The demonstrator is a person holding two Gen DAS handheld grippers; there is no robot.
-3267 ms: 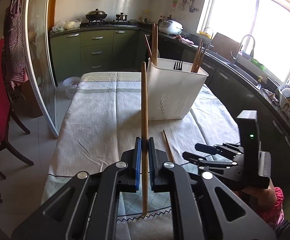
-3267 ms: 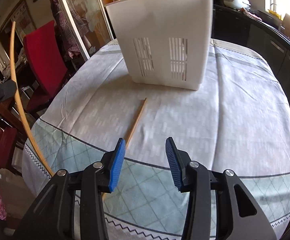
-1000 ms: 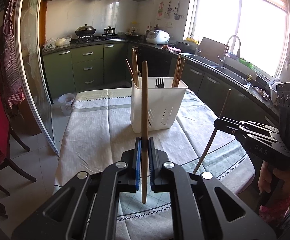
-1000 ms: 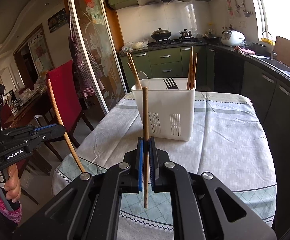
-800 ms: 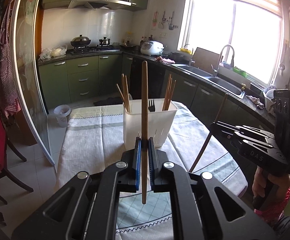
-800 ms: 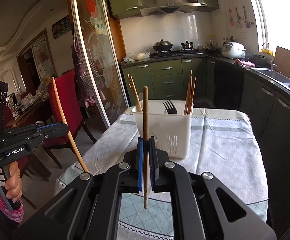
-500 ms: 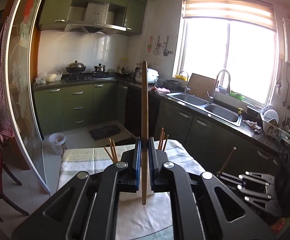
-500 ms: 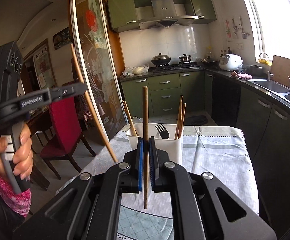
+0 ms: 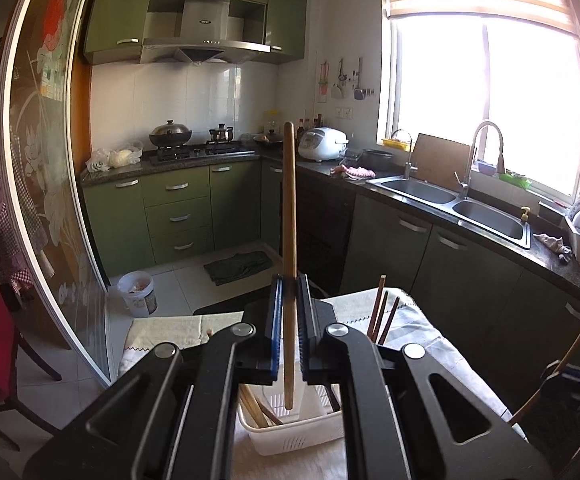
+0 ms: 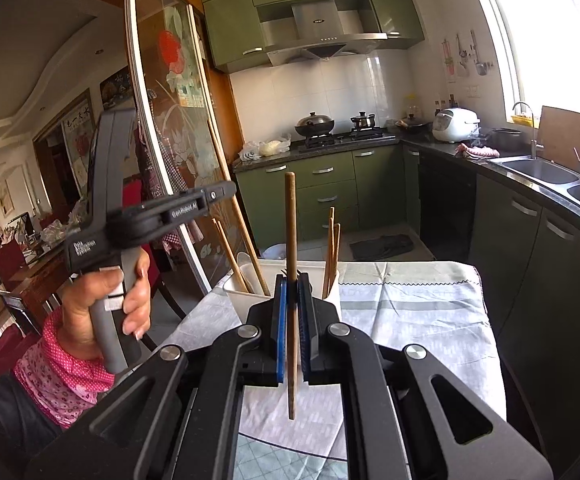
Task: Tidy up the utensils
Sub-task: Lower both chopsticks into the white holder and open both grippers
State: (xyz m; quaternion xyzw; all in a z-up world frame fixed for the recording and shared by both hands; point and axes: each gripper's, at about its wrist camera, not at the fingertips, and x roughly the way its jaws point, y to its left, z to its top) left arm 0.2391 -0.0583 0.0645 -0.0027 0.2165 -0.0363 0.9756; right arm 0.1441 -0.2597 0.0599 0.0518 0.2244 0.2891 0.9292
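Left gripper (image 9: 288,334): blue-padded fingers (image 9: 274,332) clamped on one wooden chopstick (image 9: 288,248), held upright; lower tip hangs just above the open top of the white utensil basket (image 9: 290,436), which sits at 6 o'clock in the left wrist view, partly hidden by the gripper body. Inside the basket: several chopsticks leaning at its left side (image 9: 255,408), a second bunch (image 9: 382,316) sticking up at its far right corner. Basket stands on the desk (image 9: 422,324), covered with a pale patterned cloth. Right gripper (image 10: 293,330): fingers closed tight on a second chopstick (image 10: 291,240), also upright, its lower end showing below the pads over the cloth. In the right wrist view the basket (image 10: 235,294) lies just beyond the fingers at 12 o'clock, mostly masked by them; a fork's tines barely show behind the chopstick. The left gripper appears at 9 o'clock in that view, gripped by a hand (image 10: 101,304) in a pink floral sleeve, its chopstick slanting down into the basket's left side. Stove with pots (image 10: 316,124) at 12 o'clock, sink (image 9: 450,204) at 3 o'clock.
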